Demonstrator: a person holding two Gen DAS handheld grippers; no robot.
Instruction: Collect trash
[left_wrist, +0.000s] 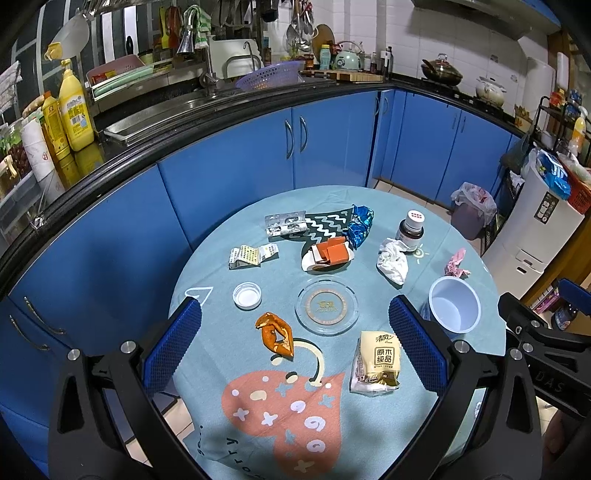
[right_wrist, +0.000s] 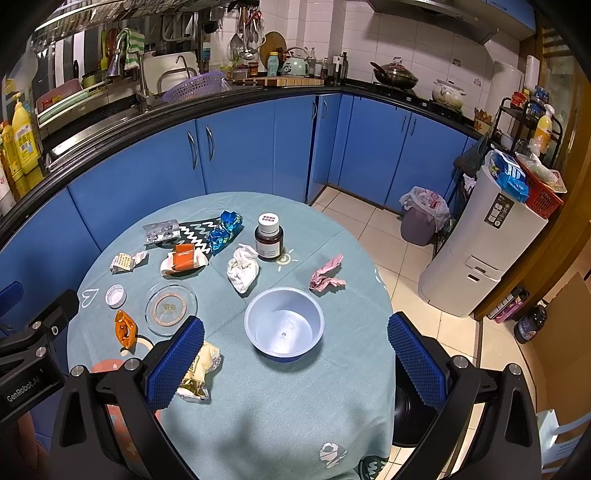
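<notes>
Right now both grippers, the left gripper (left_wrist: 295, 325) and the right gripper (right_wrist: 295, 345), are wide open and hold nothing, and the orange peel (left_wrist: 276, 334) lies just between the left one's fingers, long side pointing away.

A home kitchen: blue cabinets (right_wrist: 236, 147) ran under a dark desk (right_wrist: 369, 88) along the far wall, with a sink faucet (left_wrist: 188, 37), hanging utensils (right_wrist: 245, 37), a lidded wok (right_wrist: 395, 74) and white wall tiles (right_wrist: 424, 37).

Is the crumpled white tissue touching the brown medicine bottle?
Cannot tell. In both wrist views the tissue overlaps the base of the bottle, with no cloth visible between them, so contact stays unclear.
</notes>
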